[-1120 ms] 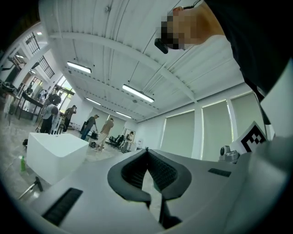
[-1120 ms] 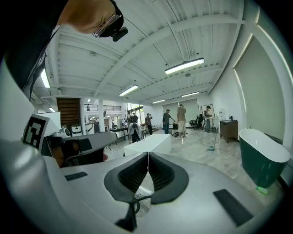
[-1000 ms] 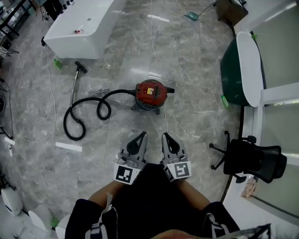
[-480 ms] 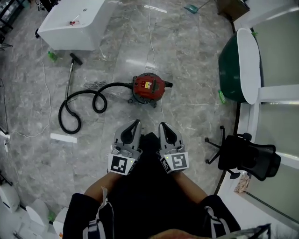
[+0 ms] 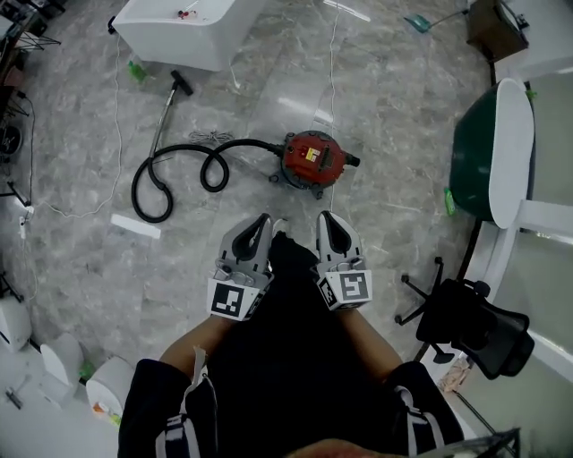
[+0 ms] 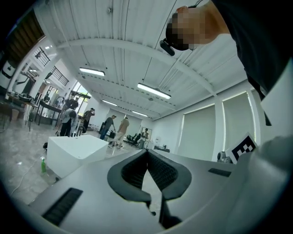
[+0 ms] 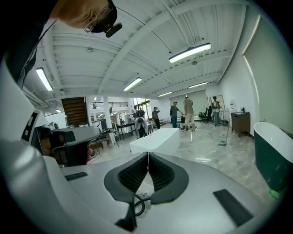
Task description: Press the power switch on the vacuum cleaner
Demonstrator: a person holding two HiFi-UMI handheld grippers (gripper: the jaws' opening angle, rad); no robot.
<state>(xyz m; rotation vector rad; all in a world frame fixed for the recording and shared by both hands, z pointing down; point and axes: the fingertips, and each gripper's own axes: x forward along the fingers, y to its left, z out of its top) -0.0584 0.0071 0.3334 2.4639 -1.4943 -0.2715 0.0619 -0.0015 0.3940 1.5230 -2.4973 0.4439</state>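
Note:
The red vacuum cleaner (image 5: 312, 161) stands on the marble floor, ahead of both grippers and slightly right. A yellow patch shows on its top. Its black hose (image 5: 179, 179) curls off to the left and ends in a wand (image 5: 166, 107). My left gripper (image 5: 260, 220) and right gripper (image 5: 327, 217) are held side by side close to the body, short of the vacuum and apart from it. Both are shut with nothing between the jaws. In the left gripper view the left gripper (image 6: 147, 151) points level across the room, as does the right gripper (image 7: 148, 154) in its view; neither shows the vacuum.
A white block (image 5: 188, 27) stands at the far left and a green tub with a white rim (image 5: 488, 152) at the right. A black office chair (image 5: 470, 322) is near right. A white cord (image 5: 333, 63) runs away from the vacuum. People stand far off (image 7: 187, 112).
The person has come a little nearer to the vacuum, and it now lies further right in the head view. Both grippers stay shut and side by side.

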